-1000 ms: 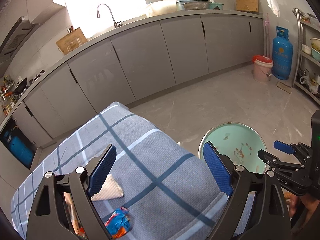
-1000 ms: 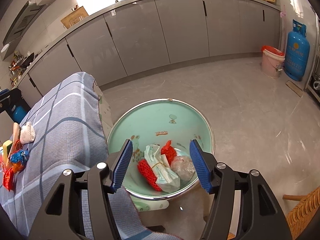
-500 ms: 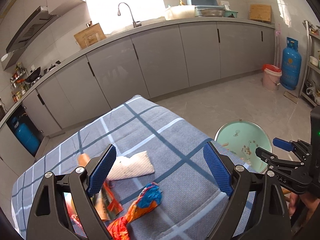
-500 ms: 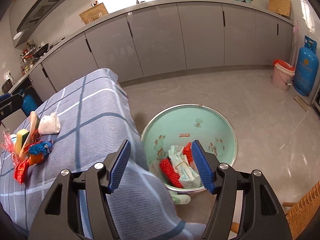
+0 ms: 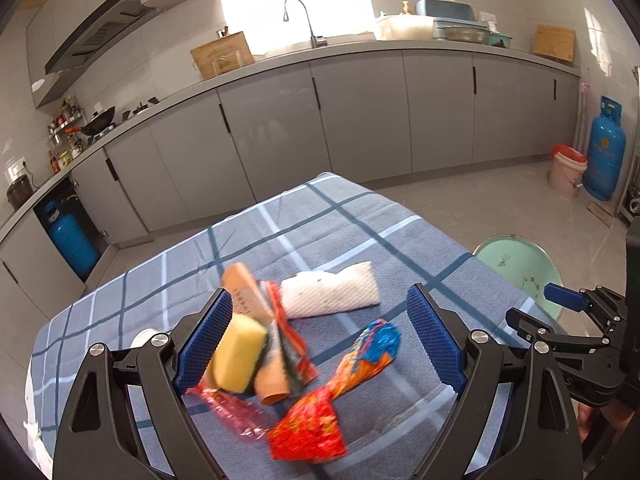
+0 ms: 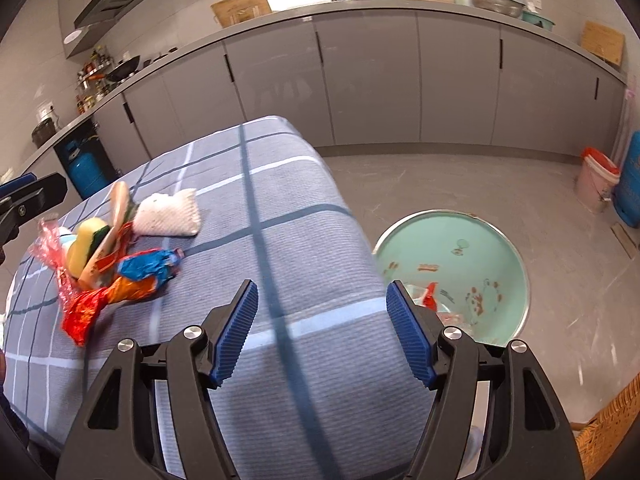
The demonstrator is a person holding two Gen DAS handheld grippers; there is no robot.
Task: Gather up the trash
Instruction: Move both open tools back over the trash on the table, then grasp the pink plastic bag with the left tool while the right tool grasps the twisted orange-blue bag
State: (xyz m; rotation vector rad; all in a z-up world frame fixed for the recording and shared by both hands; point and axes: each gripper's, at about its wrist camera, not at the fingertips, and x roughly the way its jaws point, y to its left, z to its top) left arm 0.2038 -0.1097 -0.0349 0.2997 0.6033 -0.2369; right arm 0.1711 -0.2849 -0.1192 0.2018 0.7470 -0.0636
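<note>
A: Our left hand-held gripper (image 5: 320, 344) is spread wide and holds nothing, above the trash pile (image 5: 280, 364) on the blue checked cloth (image 5: 360, 232): yellow sponge (image 5: 239, 354), white tissue (image 5: 330, 295), red wrapper (image 5: 308, 428).

B: Our right hand-held gripper (image 6: 322, 330) is wide and empty too, over the cloth's near right edge. The green basin (image 6: 476, 240) sits on the floor to the right with some trash inside.

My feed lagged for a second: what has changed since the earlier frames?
Both grippers drew back from the basin. The left gripper now faces the trash pile on the table; the right gripper is over the tablecloth. Both remain open and empty; the trash has not moved.
</note>
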